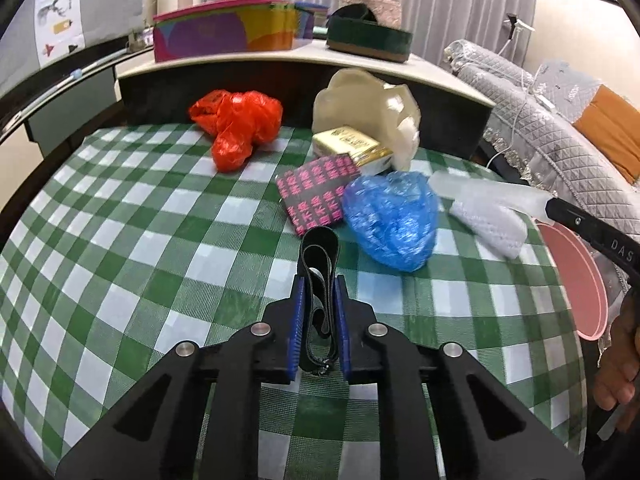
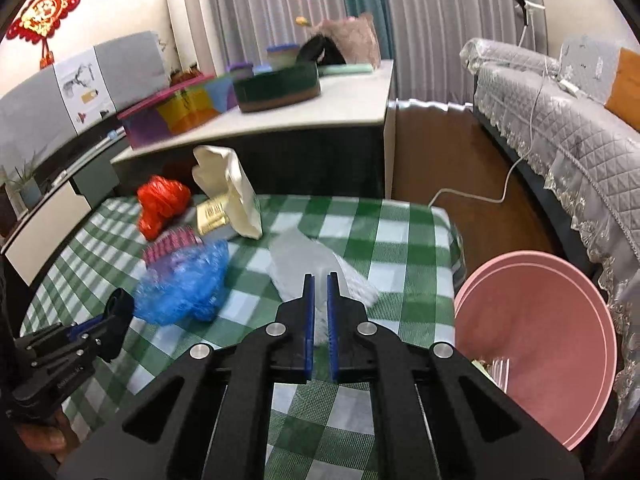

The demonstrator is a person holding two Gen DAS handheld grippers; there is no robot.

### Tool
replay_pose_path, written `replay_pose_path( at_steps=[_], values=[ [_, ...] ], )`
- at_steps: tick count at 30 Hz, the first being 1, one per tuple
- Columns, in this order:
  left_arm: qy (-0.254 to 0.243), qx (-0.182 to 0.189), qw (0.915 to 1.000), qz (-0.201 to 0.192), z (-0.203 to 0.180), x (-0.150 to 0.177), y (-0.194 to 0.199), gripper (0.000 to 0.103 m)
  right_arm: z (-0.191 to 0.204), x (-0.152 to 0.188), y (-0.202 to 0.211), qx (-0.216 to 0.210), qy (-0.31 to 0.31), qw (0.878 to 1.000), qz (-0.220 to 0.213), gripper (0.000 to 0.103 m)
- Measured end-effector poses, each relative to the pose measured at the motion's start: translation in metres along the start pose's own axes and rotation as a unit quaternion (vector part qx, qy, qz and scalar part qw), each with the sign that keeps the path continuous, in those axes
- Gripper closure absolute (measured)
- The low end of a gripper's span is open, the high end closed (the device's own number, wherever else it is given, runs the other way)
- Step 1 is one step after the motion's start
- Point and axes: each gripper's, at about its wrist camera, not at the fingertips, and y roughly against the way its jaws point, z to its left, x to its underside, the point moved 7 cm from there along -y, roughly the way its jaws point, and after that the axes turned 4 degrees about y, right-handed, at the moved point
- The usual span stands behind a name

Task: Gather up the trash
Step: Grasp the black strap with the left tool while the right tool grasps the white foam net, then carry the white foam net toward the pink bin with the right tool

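Between the blue pads of the left gripper (image 1: 319, 304) sits a folded black strap (image 1: 319, 276), its loops standing up out of the jaws, which are closed on it just above the checked tabletop (image 1: 120, 240). The right gripper (image 2: 319, 300) has its jaws pressed nearly together on a translucent white plastic wrapper (image 2: 304, 264); most of the sheet trails forward of the pads onto the cloth.

Both hands appear to be at the picking-up step, each with one piece of trash pinched. The next move would call for carrying each piece clear of the tabletop and over to the pink bin (image 2: 536, 340), which stands just off the table's right edge, then parting the jaws over its mouth (the limp wrapper may drag or snag the crumpled blue plastic bag (image 1: 390, 222) beside it).

Further out lie a dark packet with pink print (image 1: 316, 196), a gold box (image 1: 352, 148), a cream bag (image 1: 368, 104) and a crumpled red plastic bag (image 1: 236, 124), all uncollected.

Only the right wrist view shows the bin's open mouth, with something already at the bottom; only the left shows the strap clearly and the wrapper from the side.
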Motion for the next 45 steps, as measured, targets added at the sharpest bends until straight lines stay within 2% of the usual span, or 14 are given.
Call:
replay_pose_path(
  at_steps=[10,23,32,45],
  values=[
    [-0.024,0.023,0.9988,-0.035,-0.019,-0.005,0.024,0.089,0.015,-0.016,0.044,-0.035,0.006,0.997,-0.062,0.097],
    [-0.054,0.056,0.9948,-0.065,-0.052,-0.005,0.046,0.089,0.026,-0.02,0.095,-0.082,0.021,0.989,-0.117,0.097],
    [-0.069,0.079,0.9919,-0.071,-0.076,-0.002,0.056,0.089,0.013,-0.019,0.118,-0.071,0.019,0.988,-0.132,0.097],
    [-0.094,0.111,0.9868,-0.072,-0.12,0.003,0.063,0.089,-0.022,-0.01,0.141,-0.034,0.003,0.99,-0.14,0.097]
  ],
)
